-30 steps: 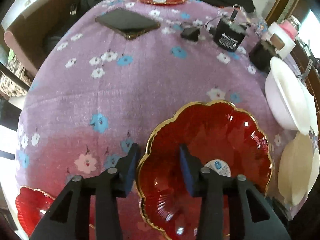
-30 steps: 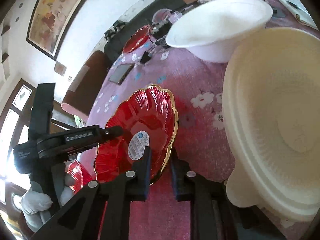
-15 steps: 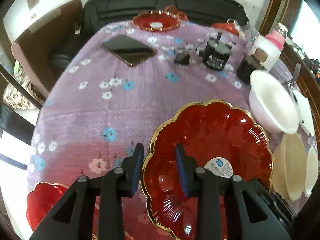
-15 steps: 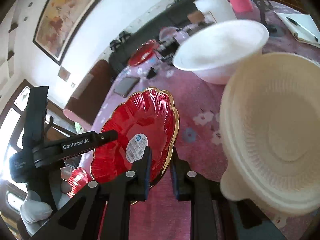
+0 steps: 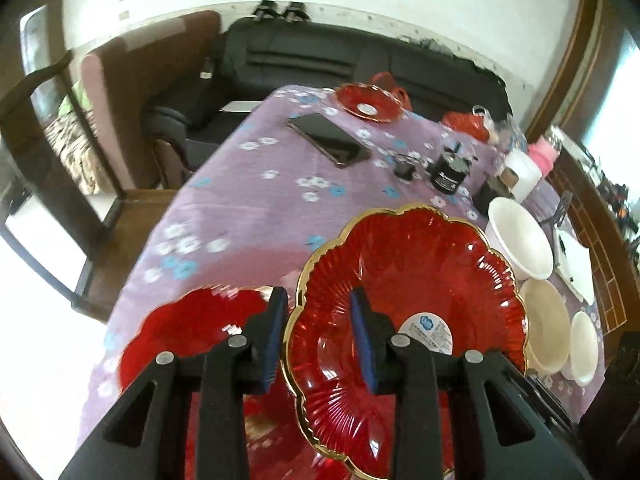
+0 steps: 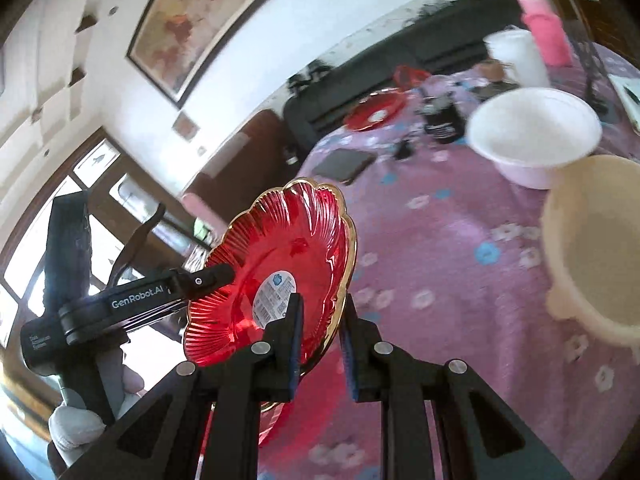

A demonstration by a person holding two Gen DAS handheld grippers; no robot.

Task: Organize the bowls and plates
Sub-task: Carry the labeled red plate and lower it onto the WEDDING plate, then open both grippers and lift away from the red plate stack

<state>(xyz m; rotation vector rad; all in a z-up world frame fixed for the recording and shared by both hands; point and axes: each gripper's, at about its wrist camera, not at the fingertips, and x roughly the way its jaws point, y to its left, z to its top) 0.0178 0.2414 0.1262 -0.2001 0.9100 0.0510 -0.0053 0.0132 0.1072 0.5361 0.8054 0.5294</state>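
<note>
A red scalloped plate with a gold rim [image 5: 408,280] hangs tilted above the purple flowered tablecloth [image 5: 256,216]. My left gripper [image 5: 320,336] is shut on its near-left rim. In the right wrist view the same plate [image 6: 288,240] is seen edge-up, and my right gripper [image 6: 322,336] is shut on its lower rim. The left gripper [image 6: 222,273] bites the opposite rim there. A second red plate [image 5: 188,328] lies on the cloth below and to the left. A third red plate [image 5: 370,104] sits at the far end.
A white bowl [image 5: 520,240], a cream bowl [image 5: 548,320] and a smaller cream bowl [image 5: 584,344] line the table's right side. A phone [image 5: 328,140], a black jar [image 5: 450,172] and a pink-capped bottle [image 5: 540,152] lie farther back. A black sofa [image 5: 340,56] stands behind.
Both grippers have risen with the red plate, lifting it off the cloth. The left jaws narrowed onto its rim. The second red plate has come into fuller view below.
</note>
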